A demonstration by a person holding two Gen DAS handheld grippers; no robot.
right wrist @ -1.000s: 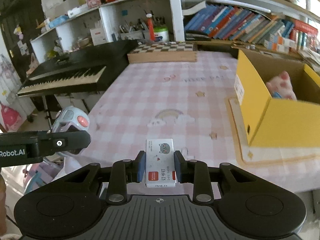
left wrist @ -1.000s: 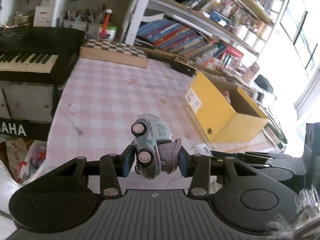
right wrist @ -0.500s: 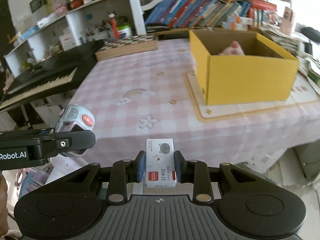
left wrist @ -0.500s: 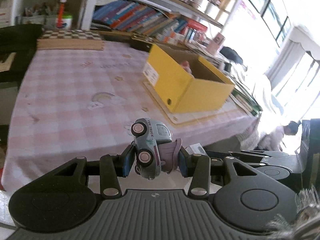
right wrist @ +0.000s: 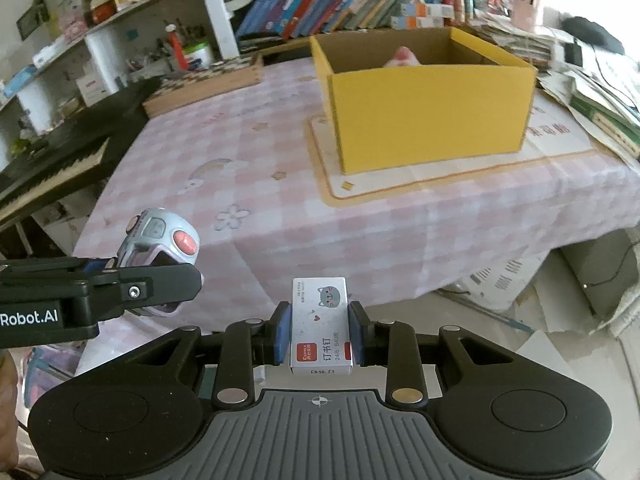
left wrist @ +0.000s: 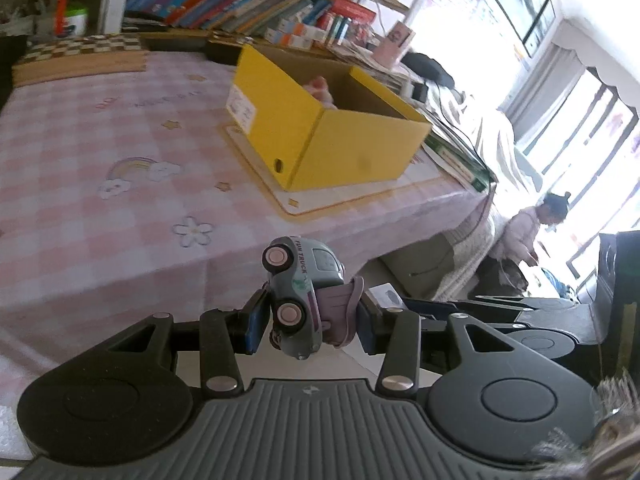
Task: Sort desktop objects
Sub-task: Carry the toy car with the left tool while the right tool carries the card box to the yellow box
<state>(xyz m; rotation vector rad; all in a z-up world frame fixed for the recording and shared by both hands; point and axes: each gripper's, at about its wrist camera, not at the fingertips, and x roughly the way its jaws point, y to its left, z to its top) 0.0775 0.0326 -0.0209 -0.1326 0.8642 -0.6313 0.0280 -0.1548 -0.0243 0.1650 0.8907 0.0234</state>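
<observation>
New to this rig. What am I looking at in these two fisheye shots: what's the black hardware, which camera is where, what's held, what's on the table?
No robot arm here: a person holds a two-finger tool in each hand, and a fisheye camera on each looks forward along its fingers, so the black hardware at the bottom is the tool itself.

In the left wrist view, the left tool is shut on a toy truck. In the right wrist view, the right tool is shut on a staples box; the left one shows at the left edge.

Ahead is a table with a pink checked cloth, bearing an open yellow box on a mat, something pink inside.
</observation>
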